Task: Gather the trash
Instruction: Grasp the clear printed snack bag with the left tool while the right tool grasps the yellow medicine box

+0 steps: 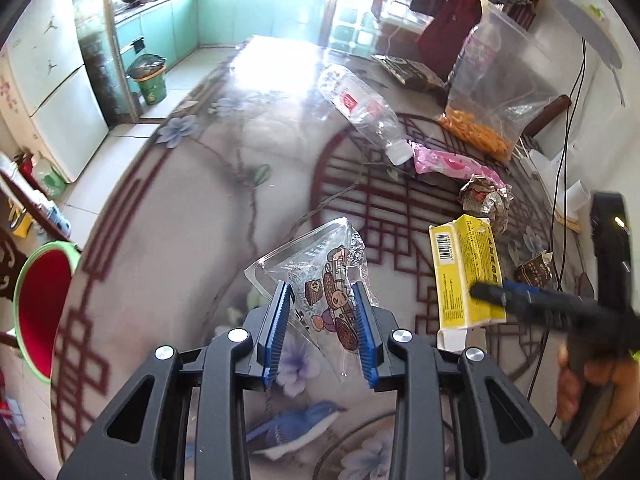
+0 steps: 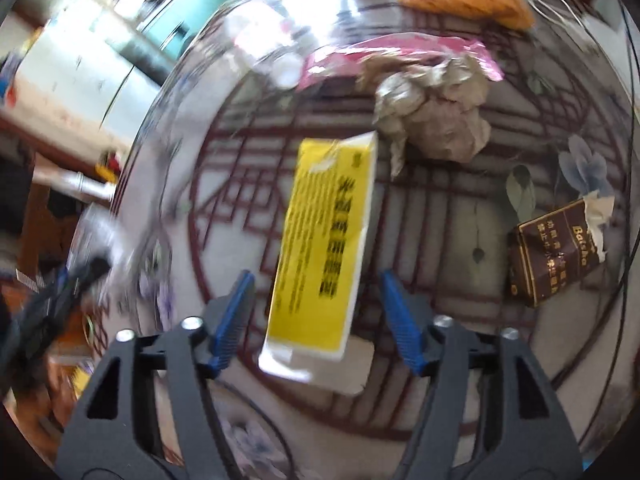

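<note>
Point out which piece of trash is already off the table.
The clear printed wrapper, pinched in the left gripper. The yellow box, crumpled foil ball, pink wrapper and plastic bottle all lie on the table.

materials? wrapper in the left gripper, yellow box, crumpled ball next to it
Wrapper: thin clear plastic film, glossy, printed cartoon; table pattern shows through it and it creases sharply.
Yellow box: looks like thin printed cardboard, slight sheen; folded white end flap, flat faces, barcode in the left wrist view.
Crumpled ball: probably metallised foil wrapper or foil-backed paper; silvery grey facets hold tight creases. Blur leaves it open.
</note>
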`<action>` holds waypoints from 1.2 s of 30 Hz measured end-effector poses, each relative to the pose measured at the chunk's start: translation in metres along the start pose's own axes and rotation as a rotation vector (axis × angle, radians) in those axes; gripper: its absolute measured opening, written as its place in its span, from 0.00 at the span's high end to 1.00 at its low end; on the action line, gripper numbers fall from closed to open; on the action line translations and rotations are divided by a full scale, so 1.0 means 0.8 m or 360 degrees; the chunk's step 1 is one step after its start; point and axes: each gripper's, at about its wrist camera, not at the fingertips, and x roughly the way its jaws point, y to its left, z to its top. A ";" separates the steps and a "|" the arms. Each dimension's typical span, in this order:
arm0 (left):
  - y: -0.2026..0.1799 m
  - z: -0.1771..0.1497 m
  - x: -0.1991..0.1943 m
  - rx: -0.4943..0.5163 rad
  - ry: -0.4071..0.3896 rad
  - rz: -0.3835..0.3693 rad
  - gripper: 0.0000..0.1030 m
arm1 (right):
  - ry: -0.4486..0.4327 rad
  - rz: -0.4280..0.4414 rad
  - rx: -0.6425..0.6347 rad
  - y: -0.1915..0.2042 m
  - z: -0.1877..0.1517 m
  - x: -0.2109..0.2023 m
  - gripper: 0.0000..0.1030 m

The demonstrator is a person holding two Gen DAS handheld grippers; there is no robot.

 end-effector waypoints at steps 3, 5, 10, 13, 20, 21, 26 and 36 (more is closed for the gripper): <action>0.009 -0.009 -0.022 -0.0022 -0.0047 0.0005 0.72 | 0.0024 -0.0004 0.0032 -0.001 0.008 0.016 0.39; 0.014 -0.015 -0.035 -0.0025 -0.0075 0.0014 0.72 | 0.0051 -0.0040 -0.0025 0.007 0.005 0.024 0.62; 0.035 -0.032 -0.061 -0.0070 -0.0106 0.0031 0.72 | 0.0027 -0.0011 -0.0085 0.030 -0.015 0.016 0.65; 0.048 -0.041 -0.068 -0.0101 -0.0106 0.0041 0.72 | -0.0032 0.0024 -0.0150 0.051 -0.027 -0.007 0.66; 0.057 -0.054 -0.074 -0.0108 -0.0094 0.0029 0.72 | -0.0161 0.0004 -0.0278 0.084 -0.047 -0.062 0.66; 0.057 -0.056 -0.074 -0.0102 -0.0095 0.0026 0.72 | -0.0175 -0.0001 -0.0289 0.087 -0.050 -0.067 0.66; 0.057 -0.058 -0.081 -0.0088 -0.0109 0.0005 0.72 | -0.0251 -0.0009 -0.0343 0.106 -0.062 -0.098 0.66; 0.072 -0.063 -0.097 -0.0110 -0.0148 -0.0009 0.72 | -0.0344 -0.0015 -0.0430 0.144 -0.067 -0.120 0.66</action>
